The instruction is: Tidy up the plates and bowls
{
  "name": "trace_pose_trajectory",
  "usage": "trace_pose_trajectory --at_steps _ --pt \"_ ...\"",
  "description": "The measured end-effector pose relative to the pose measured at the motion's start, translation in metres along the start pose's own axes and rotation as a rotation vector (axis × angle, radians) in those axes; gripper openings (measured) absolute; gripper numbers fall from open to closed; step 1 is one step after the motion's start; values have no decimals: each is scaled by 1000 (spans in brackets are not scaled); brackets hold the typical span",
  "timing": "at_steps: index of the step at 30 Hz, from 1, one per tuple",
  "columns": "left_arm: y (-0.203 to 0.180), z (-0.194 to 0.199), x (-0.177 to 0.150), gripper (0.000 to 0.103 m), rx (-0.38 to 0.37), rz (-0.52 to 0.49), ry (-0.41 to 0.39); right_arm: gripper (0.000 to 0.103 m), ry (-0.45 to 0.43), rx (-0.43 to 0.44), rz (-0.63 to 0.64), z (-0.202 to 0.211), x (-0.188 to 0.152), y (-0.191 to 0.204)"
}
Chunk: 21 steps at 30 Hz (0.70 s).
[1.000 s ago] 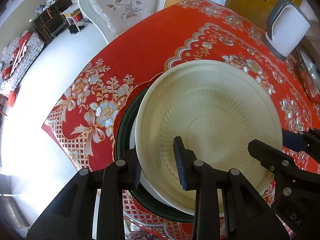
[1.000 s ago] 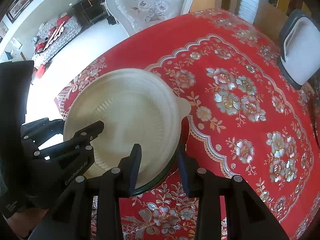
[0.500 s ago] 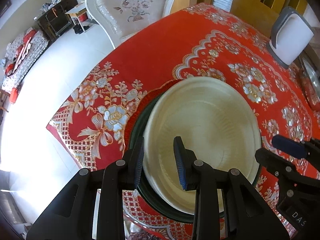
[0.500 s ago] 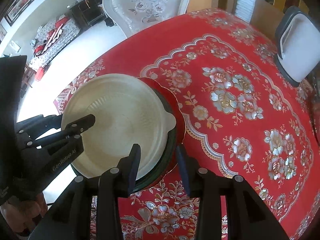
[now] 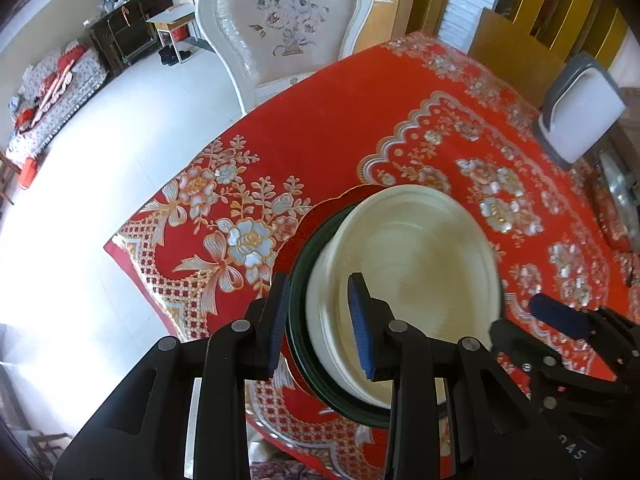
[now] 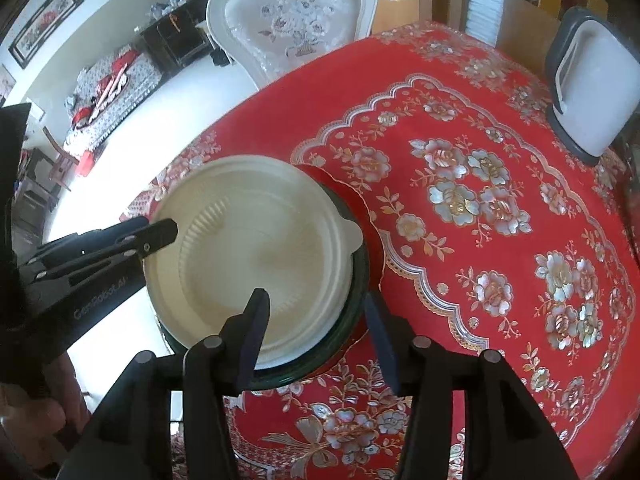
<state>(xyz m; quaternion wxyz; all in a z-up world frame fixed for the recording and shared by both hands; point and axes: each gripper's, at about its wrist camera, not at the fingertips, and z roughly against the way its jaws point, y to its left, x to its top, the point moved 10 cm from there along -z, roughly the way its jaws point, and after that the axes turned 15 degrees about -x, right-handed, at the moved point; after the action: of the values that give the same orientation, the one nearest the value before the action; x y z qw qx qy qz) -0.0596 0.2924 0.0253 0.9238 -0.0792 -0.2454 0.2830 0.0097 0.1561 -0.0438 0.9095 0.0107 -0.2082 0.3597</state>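
Note:
A cream ribbed plate [image 5: 420, 272] [image 6: 256, 248] lies on top of a dark green plate [image 5: 298, 268] [image 6: 360, 280], which rests on a red plate [image 5: 320, 212] [image 6: 356, 200] near the table's edge. My left gripper [image 5: 320, 316] [image 6: 160, 236] hovers above the stack's left rim. Its jaws stand a narrow gap apart and press on nothing. My right gripper [image 6: 318, 324] [image 5: 560, 320] hangs over the stack's near rim. Its jaws are opening, with the rims below the gap and untouched.
The red flowered tablecloth [image 6: 480, 240] reaches to the right and far side. A white and grey container [image 5: 580, 116] [image 6: 596, 80] stands at the far right. A white upholstered chair [image 5: 288, 32] is behind the table. The table edge and white floor [image 5: 80, 200] lie to the left.
The cream plate, held up tilted near the cameras a second ago, now lies flat on the green plate. My left gripper has risen away from it. The right jaws have widened.

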Motion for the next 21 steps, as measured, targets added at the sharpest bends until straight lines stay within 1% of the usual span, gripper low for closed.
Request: trace_pose_trajectory --at_steps 2,4,5,6,8,10,12,14,16,18,19,21 --pt "-3 7 0 32 -16 7 -9 54 -11 -6 -12 3 1 0" --pt "-6 13 -1 44 -27 0 -12 57 -24 -13 -46 8 1 -1" --pt "-8 16 -1 53 -25 -6 -19 57 -36 -4 -62 11 1 0" --pt "-9 19 -1 57 -23 -12 -30 57 -46 -2 -74 14 1 0" --pt "-10 27 -2 57 -9 -14 -56 64 -48 -24 -98 17 -1 0" --pt "-12 29 -7 57 -3 -2 -63 68 -33 -28 -115 18 -6 1" --pt "-13 29 -15 57 7 21 -74 68 -23 -15 -110 18 -11 4" --pt "-13 29 -24 57 31 46 -78 69 -12 -35 -87 16 -18 3" --pt "-11 33 -34 57 57 86 -100 69 4 -51 -64 15 -26 0" --pt "-12 38 -40 57 55 116 -130 69 -4 -41 -72 18 -32 -6" --pt "-15 40 -44 57 41 125 -135 69 -11 -36 -84 20 -35 -10" --pt "-17 41 -49 57 59 121 -129 69 -16 -40 -91 21 -39 -15"
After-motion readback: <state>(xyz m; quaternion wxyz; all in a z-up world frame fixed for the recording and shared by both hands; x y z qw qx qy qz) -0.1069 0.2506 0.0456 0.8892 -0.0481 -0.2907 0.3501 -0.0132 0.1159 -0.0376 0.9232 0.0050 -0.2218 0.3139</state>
